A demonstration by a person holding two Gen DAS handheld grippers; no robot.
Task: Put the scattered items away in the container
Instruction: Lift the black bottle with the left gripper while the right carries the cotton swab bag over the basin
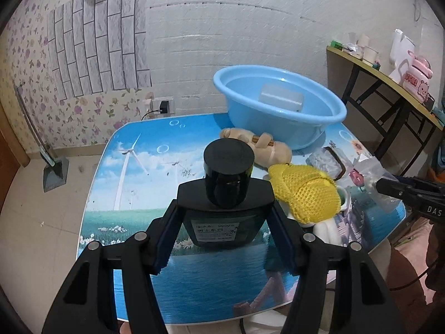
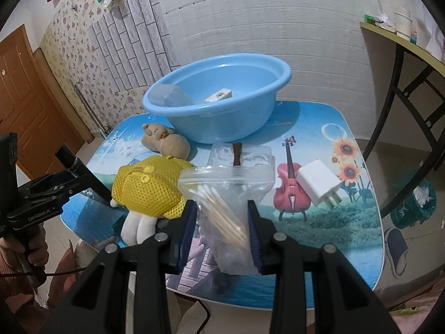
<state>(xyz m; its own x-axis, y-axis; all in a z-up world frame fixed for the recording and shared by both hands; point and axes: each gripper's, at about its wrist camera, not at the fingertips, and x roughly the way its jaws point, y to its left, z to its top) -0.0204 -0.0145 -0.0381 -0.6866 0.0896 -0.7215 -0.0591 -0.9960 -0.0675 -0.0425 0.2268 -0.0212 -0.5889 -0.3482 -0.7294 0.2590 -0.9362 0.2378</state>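
The blue basin (image 1: 281,111) sat at the far edge of the printed table (image 1: 133,167), already holding a translucent box (image 1: 281,97) and, in the right wrist view, a small white pack (image 2: 218,95). The left gripper (image 1: 225,214) pinched a black bottle (image 1: 226,194) by its flat body, pads pressed on both sides, cap up, the bottle raised clear of the tabletop. The right gripper (image 2: 222,222) was clamped on a clear zip bag of cotton swabs (image 2: 225,200), which hung loosely between the pads.

Judging by this, the step in hand was carrying both items to the basin. To do it well, the bottle would need to travel above the tan plush toy (image 1: 258,146) and the doll in yellow mesh (image 1: 306,192), which lay between the grippers and the basin near the table's middle, and to clear the basin's near rim before being lowered. Releasing it low over a bare part of the basin floor, beside the box and not on top of it, would keep it from tipping or knocking. The bag was soft and would likely sag, so it should be lifted high enough that its lower end does not drag across the doll or catch the rim. The two grippers were near each other, so going one after the other seemed safer. A white charger plug (image 2: 318,186) lay near the right edge, not yet collected.
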